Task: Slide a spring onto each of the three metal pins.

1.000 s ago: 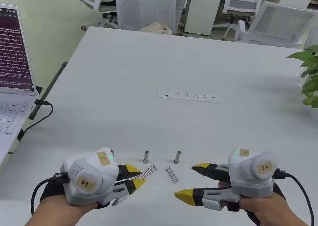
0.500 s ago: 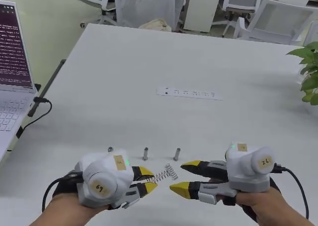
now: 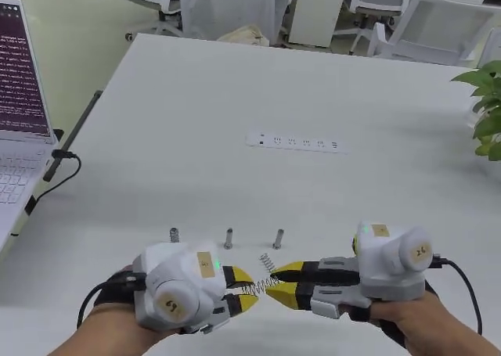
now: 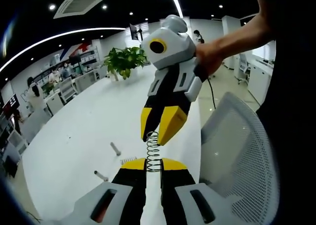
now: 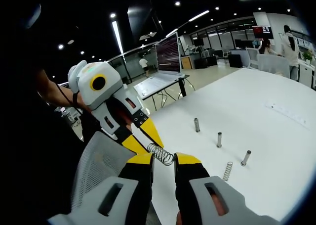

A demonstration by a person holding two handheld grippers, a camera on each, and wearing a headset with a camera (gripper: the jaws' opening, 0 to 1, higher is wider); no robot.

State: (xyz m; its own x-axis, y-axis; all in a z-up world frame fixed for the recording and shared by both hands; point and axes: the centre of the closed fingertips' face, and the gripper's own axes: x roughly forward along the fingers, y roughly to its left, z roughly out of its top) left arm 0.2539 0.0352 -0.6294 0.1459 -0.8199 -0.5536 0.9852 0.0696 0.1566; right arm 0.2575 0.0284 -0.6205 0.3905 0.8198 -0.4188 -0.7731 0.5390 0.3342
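Head view, nearest first: the left gripper [image 3: 243, 289] and right gripper [image 3: 275, 283] meet tip to tip low over the table [image 3: 235, 98]. A spring [image 3: 252, 288] bridges the short gap between them. In the left gripper view that gripper's jaws are pressed together on the spring's near end, and the coils stand straight up out of the tips. The right gripper's jaws are drawn nearly together around the other end. Whether they actually squeeze it, I cannot tell.

Just past the tips a second spring [image 3: 268, 262] lies flat on the table, close in front of the right pin [image 3: 278, 239]. The middle pin [image 3: 228, 238] and left pin [image 3: 174, 235] stand upright in the same row, spaced apart. All three are bare, with open surface between and around them.

Beyond the pins the white tabletop runs free to a power strip [image 3: 297, 143] lying crosswise. More bare surface follows up to the far edge, where office chairs [image 3: 227, 12] stand close against it.

The table's left edge slants away toward the far corner. Beside it sits an open laptop [image 3: 16, 98], with a black cable [image 3: 59, 172] looping near that edge. On the right, the leaves of a plant [image 3: 487, 113] reach in over the tabletop, well clear of the pins.
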